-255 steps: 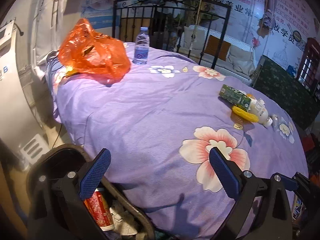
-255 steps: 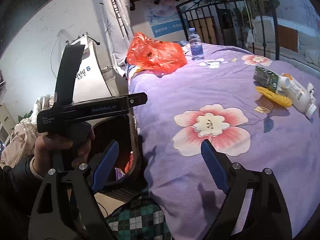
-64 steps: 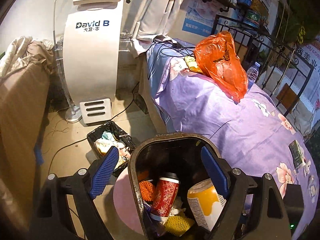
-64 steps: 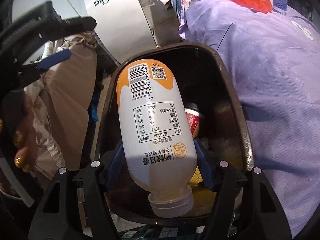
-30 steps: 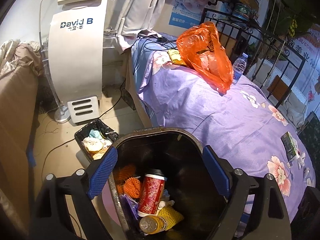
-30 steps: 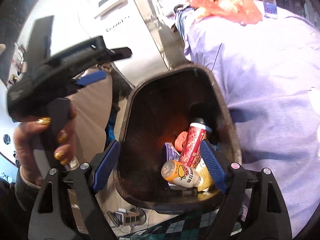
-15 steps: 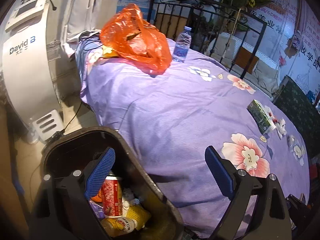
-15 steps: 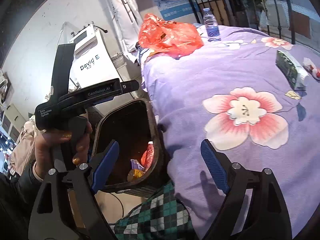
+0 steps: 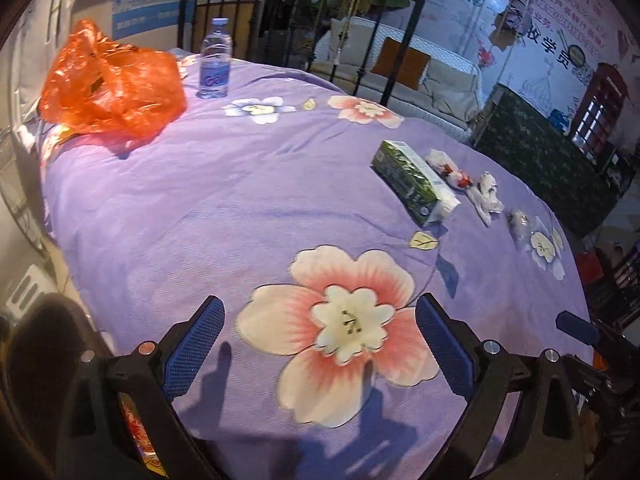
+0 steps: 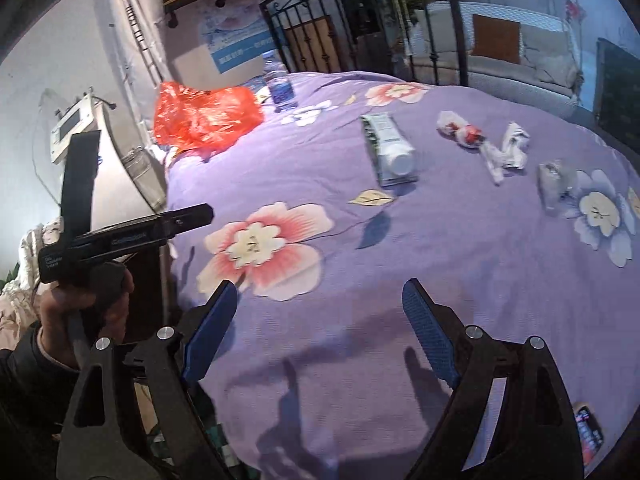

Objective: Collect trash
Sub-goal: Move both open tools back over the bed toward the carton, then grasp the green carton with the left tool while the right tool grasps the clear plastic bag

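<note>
Trash: a green carton (image 9: 408, 178) lies on its side on the purple bedspread (image 9: 224, 200), far side of the big pink flower, with crumpled wrappers (image 9: 448, 168), a twisted paper wad (image 9: 489, 196) and a clear plastic scrap (image 9: 519, 220) strung out just to its right. In the right wrist view the same row shows: carton (image 10: 386, 148), wrappers (image 10: 460, 128), wad (image 10: 506, 148), scrap (image 10: 554, 180).

Left gripper (image 9: 320, 344) is empty, jaws spread wide and just been opening further, nothing between them but the flower print. Right gripper (image 10: 318, 328) is also empty, jaws wide apart, over bare bedspread.

Key relation: all the trash lies ahead and to the right of both grippers, well apart from either. The carton's long axis runs away from the grippers, slanting right in the left view and close to straight ahead in the right view, capped end nearer. A grab across its narrow width looks easiest from the right gripper, which seems the nearer one to carton and wrappers alike. The left hand (image 10: 80, 288) sits further left, by the bed's edge.

The orange bag (image 9: 112, 84) and upright water bottle (image 9: 215, 64) stand far off at the head end by the black rail; whether they count as trash cannot be told.

Likely next step: reach forward to the carton.
</note>
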